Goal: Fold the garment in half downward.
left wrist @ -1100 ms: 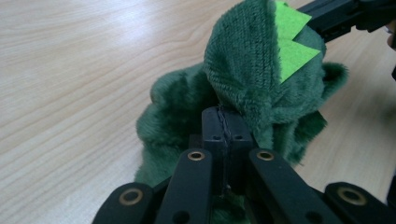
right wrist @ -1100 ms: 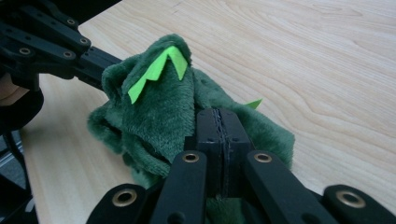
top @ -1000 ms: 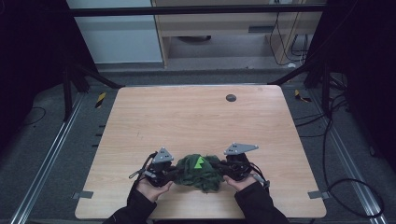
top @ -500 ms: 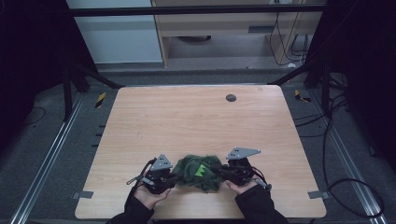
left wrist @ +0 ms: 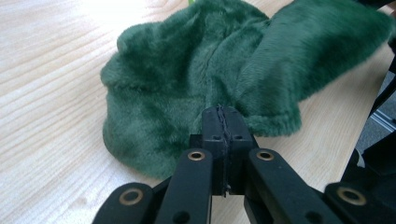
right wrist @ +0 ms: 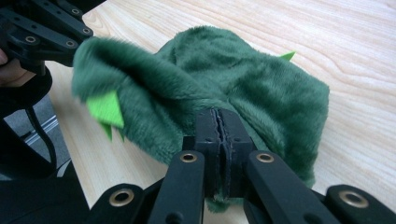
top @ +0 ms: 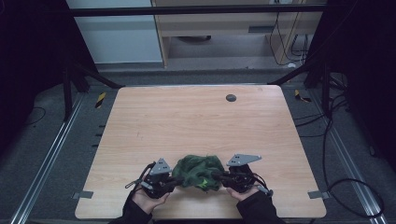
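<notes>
Left gripper [left wrist: 223,122]: jaws clamped together on the near edge of a green plush garment [left wrist: 201,79], a thin fold of pile caught between the pads. Right gripper [right wrist: 219,126]: likewise pinched shut on the opposite edge. Compared with a second ago, the high view shows both grippers drawn slightly nearer the person and lower over the table [top: 196,121], the plush bundle [top: 200,171] now slumped between them at the near edge; this suggests the fabric is being set down or regathered, probably for folding. Material: dense, short-pile fleece, dark green, soft and crumpled into rounded folds, with bright green felt triangles [right wrist: 106,109] projecting from it. Table: pale wood-grain laminate, smooth, with rounded corners.
</notes>
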`<state>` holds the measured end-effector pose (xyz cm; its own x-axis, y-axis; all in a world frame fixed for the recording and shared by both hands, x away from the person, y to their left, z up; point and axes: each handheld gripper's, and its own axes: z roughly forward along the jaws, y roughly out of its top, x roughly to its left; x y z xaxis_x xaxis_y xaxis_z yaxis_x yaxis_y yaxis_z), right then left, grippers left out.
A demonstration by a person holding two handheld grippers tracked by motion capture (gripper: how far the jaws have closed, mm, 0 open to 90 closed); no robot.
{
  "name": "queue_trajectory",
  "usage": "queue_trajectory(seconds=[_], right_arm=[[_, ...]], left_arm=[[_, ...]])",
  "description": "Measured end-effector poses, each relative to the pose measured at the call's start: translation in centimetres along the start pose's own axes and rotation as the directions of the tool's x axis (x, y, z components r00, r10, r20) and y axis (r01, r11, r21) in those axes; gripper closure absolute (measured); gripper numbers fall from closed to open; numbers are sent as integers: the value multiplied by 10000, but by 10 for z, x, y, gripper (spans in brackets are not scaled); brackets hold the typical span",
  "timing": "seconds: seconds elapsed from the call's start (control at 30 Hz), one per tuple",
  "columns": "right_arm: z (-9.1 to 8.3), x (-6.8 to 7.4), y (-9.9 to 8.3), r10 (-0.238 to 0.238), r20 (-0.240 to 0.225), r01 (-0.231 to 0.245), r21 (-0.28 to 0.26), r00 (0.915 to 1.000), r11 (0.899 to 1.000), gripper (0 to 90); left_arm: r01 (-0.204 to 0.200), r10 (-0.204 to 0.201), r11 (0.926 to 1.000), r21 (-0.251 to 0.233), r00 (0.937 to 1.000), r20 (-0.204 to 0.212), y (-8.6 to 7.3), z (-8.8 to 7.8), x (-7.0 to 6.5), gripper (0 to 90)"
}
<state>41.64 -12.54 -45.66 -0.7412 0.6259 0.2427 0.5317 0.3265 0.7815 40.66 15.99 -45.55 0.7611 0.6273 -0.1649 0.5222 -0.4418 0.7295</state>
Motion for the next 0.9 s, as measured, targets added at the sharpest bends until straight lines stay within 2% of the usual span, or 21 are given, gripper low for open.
queue_trajectory(seconds=[0.2,0.3,0.5,0.67,0.9], right_arm=[[-5,0,-3,17,38,-17,-24,10000,10000,886],[-7,-1,-1,76,132,-73,-272,9999,9996,896],[2,-6,5,262,308,-245,-526,9992,9983,897],[10,-3,5,-33,278,39,-228,9996,9997,898],[13,-5,-9,3,137,-7,299,9999,9996,898]], left_arm=[[54,-54,10000,22,9998,-203,-3,-3,1,898],[151,-152,9999,-46,9991,-402,-2,-4,4,898],[229,-230,9997,-17,9980,-588,1,0,10,898],[-11,42,9992,402,9970,-769,-2,10,8,898],[-17,94,9963,855,9958,-906,-6,22,9,899]])
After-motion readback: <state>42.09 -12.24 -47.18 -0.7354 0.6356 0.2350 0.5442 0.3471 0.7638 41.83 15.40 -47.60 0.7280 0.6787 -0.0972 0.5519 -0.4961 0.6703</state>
